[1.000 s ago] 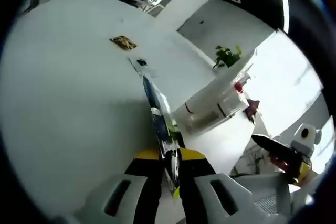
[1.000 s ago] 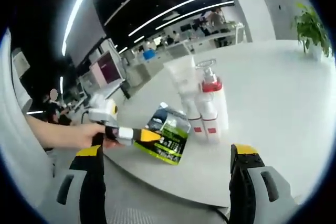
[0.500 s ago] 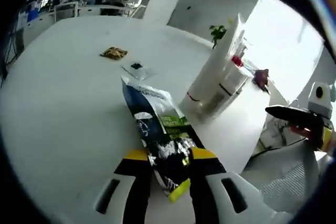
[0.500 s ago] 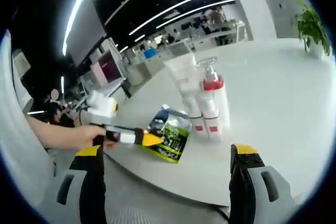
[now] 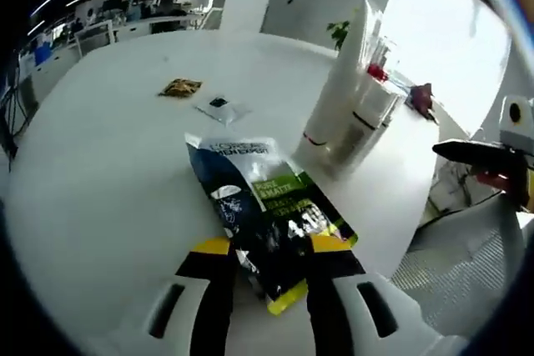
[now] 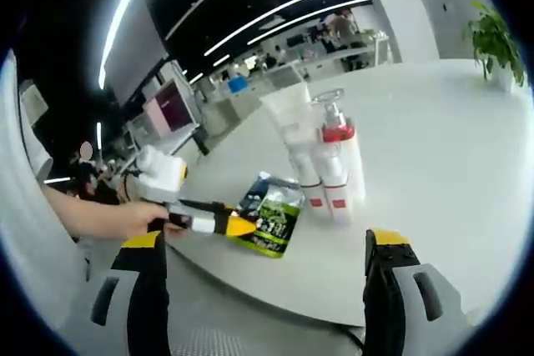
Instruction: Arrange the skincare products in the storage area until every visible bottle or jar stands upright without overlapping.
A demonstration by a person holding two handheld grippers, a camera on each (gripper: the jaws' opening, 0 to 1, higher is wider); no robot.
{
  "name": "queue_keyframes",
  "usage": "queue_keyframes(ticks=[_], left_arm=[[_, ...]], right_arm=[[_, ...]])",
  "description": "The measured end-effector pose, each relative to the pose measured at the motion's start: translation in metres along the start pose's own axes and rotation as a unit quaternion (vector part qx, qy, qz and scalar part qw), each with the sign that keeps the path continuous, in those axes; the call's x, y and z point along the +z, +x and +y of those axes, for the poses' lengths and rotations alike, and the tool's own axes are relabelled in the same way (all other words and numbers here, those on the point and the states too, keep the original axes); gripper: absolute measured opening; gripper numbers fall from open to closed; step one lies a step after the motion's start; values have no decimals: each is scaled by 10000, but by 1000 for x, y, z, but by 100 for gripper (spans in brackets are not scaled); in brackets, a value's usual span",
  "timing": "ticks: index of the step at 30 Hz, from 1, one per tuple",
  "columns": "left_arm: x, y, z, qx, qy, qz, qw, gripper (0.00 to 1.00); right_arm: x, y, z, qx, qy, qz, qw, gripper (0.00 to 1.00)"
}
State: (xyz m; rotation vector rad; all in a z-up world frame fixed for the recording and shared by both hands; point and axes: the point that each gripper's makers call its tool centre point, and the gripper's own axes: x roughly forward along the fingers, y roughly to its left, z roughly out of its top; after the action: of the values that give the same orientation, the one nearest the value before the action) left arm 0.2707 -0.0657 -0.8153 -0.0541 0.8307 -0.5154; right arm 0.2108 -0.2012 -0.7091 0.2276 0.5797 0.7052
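Observation:
A dark blue and green pouch [image 5: 269, 206] lies nearly flat over the white table [image 5: 100, 164], face up. My left gripper [image 5: 267, 248] is shut on its near edge. In the right gripper view the left gripper [image 6: 238, 225] comes in from the left, held by a hand, with the pouch [image 6: 274, 216] at its tip. Behind the pouch stand a white tube [image 6: 290, 127] and white pump bottles with red bands [image 6: 338, 172], upright and close together. My right gripper [image 6: 267, 243] is open, off the table's edge, with nothing between its jaws.
A small brown packet [image 5: 179, 87] and a flat sachet [image 5: 219, 106] lie farther out on the table. A potted plant [image 6: 494, 35] stands at the far side. A dark red item [image 5: 420, 99] lies beyond the bottles. The table's round edge [image 6: 275, 293] runs close by.
The pouch has turned from edge-on to flat and face up and has come down toward the table with the left gripper. The right gripper has stayed put and open.

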Motion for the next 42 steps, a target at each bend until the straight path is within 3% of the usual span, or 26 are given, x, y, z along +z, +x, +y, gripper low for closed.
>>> queue_keyframes(ticks=[9,12,14,17,18,22,25,42], left_arm=[[1,-1,7,105,233,-6,9997,27],[6,0,5,68,600,-71,9982,28],[8,2,-7,-32,1131,-102,9935,29],[15,10,-15,-231,2184,-91,9755,32],[14,13,-17,-293,2335,-41,9719,33],[10,25,-19,-369,2360,197,9708,29],[13,26,-17,-401,2399,148,9699,31],[8,24,-15,-1139,3251,277,9384,31]], right_arm=[[-1,0,-1,3,13,27,10000,99],[-1,0,0,1,15,22,10000,99],[-2,1,-2,-5,8,38,10000,98],[-3,2,-2,5,17,40,10000,99],[-3,2,-2,3,12,40,10000,99],[-3,2,-2,-7,25,40,10000,99],[-3,2,-3,-21,36,23,10000,99],[-3,2,-4,-33,62,15,10000,98]])
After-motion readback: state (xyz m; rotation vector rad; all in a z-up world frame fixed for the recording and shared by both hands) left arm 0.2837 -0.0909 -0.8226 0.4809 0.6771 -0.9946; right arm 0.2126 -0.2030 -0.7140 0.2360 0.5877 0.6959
